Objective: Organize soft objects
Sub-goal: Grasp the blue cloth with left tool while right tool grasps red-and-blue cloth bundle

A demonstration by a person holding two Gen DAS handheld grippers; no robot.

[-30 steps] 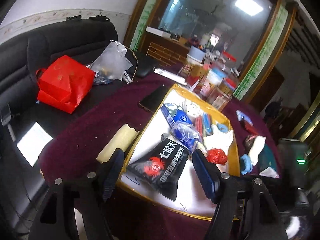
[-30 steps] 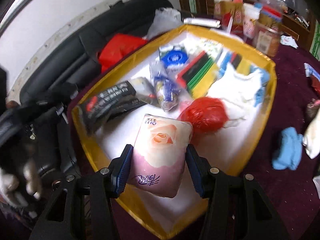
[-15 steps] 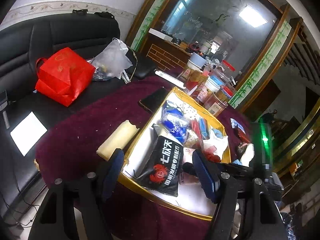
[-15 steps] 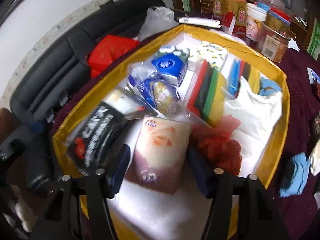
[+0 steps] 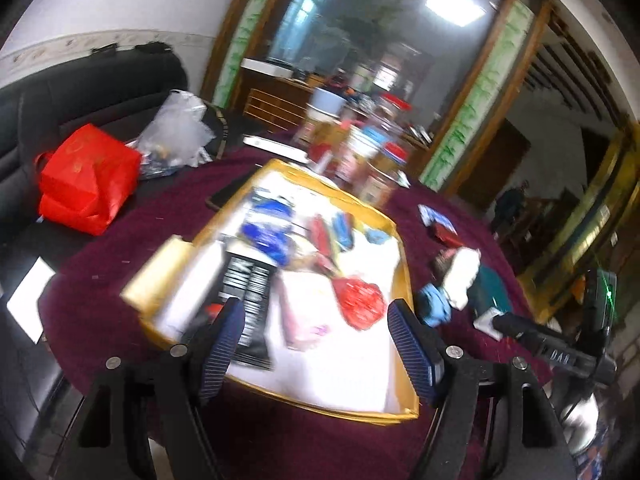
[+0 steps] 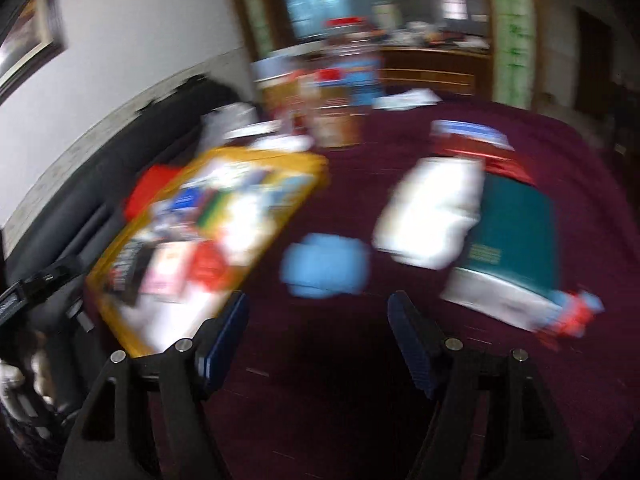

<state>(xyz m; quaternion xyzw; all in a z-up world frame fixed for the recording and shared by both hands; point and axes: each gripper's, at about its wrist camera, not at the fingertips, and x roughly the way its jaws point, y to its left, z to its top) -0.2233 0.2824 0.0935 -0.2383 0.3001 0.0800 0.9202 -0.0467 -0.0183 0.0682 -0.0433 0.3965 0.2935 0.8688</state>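
Note:
A gold-rimmed box [image 5: 402, 276] on the maroon table holds a pink tissue pack [image 5: 304, 316], a red bundle [image 5: 360, 300], a black snack bag [image 5: 250, 292] and blue packets. My left gripper [image 5: 316, 344] is open and empty above the box's near end. My right gripper [image 6: 318, 338] is open and empty over the cloth, right of the box [image 6: 308, 164]. Ahead of it lie a blue cloth [image 6: 326, 264] and a white soft bundle [image 6: 432, 216]. Both views are motion-blurred.
A teal book [image 6: 516, 232] lies right of the white bundle. Jars and boxes [image 5: 360, 160] stand behind the box. A red bag [image 5: 86, 178] and a clear plastic bag [image 5: 176, 128] sit on the black sofa. A cream roll [image 5: 160, 272] lies left of the box.
My right gripper let go of the pink tissue pack inside the box, then swung right over the table toward the blue cloth. My left gripper stayed open and shifted slightly.

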